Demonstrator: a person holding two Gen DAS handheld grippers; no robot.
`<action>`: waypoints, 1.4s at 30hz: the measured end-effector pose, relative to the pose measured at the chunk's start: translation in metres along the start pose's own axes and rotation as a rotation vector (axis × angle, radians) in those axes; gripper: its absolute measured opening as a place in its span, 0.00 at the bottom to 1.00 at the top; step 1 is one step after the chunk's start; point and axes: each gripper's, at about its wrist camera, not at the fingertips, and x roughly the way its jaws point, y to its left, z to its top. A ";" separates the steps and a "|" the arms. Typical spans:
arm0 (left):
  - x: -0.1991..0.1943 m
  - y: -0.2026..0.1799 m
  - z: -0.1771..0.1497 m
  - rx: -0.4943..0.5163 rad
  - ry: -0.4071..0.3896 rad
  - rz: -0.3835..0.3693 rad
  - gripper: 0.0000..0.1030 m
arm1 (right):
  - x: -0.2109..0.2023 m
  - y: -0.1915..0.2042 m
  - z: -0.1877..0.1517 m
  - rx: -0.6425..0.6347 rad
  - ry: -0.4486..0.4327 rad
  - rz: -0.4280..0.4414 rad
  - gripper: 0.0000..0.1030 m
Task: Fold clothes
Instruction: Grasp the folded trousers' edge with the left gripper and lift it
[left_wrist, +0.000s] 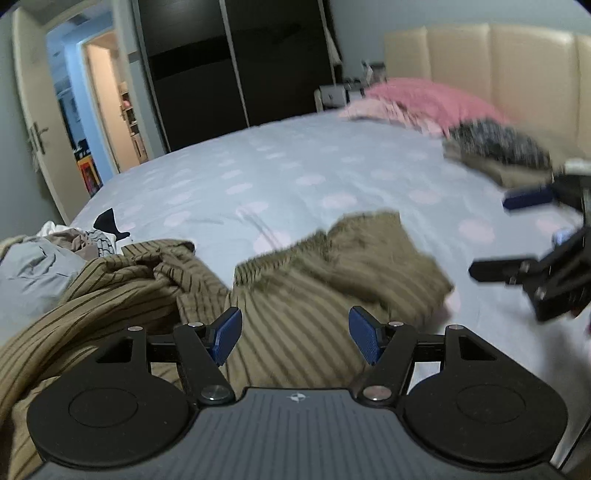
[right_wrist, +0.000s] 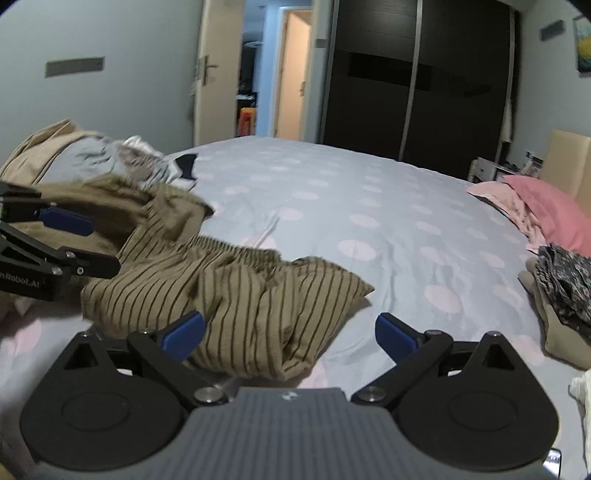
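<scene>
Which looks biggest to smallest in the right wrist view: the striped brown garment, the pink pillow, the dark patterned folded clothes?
1. striped brown garment, largest, though nearest the camera
2. pink pillow
3. dark patterned folded clothes, close to the pillow in apparent size and cut off by the frame edge

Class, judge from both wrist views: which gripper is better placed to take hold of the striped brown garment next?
Left. The left gripper hangs open directly over the striped brown garment. The right gripper, also open, sits at the garment's edge, one finger over bare bedsheet.
</scene>
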 end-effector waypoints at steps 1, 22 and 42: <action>0.001 -0.003 -0.005 0.031 0.006 0.006 0.61 | 0.001 0.001 -0.002 -0.018 0.011 0.018 0.97; 0.061 -0.039 -0.071 0.571 0.134 0.151 0.48 | 0.079 0.024 -0.032 -0.235 0.169 0.048 0.48; -0.019 -0.038 -0.046 0.626 0.143 -0.102 0.11 | 0.014 -0.023 -0.021 -0.223 0.334 0.034 0.02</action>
